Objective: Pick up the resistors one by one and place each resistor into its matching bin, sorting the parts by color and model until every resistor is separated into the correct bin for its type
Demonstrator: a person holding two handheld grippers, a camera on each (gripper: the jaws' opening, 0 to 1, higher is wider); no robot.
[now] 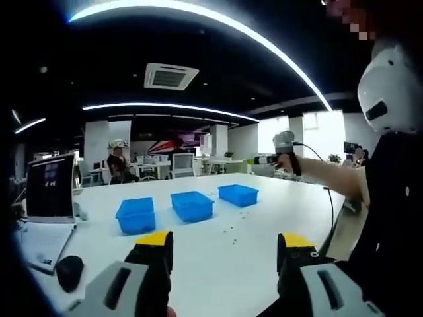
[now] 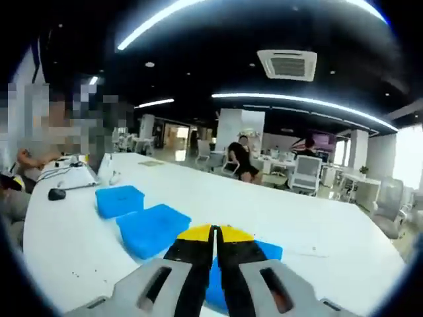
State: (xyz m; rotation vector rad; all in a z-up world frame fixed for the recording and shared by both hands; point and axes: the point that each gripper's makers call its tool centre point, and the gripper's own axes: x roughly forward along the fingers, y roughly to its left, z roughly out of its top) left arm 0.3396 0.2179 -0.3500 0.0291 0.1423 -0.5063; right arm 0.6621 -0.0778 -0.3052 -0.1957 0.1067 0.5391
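Note:
Three blue bins stand in a row on the white table: the nearest (image 1: 137, 216), the middle one (image 1: 192, 205) and the far one (image 1: 238, 195). Small dark resistors (image 1: 232, 230) lie scattered on the table in front of them. My left gripper (image 1: 225, 246) hovers above the near table with its yellow-tipped jaws wide apart and nothing between them. A person's hand holds my right gripper (image 1: 264, 159) up beyond the far bin. In the right gripper view my right gripper (image 2: 213, 233) has its jaws together, above the bins (image 2: 153, 228), (image 2: 120, 200).
A laptop (image 1: 49, 188) and a black mouse (image 1: 69, 271) sit at the table's left end. The person stands at the right, along the table edge (image 1: 337, 221). Office chairs, desks and another person (image 2: 239, 158) are far behind.

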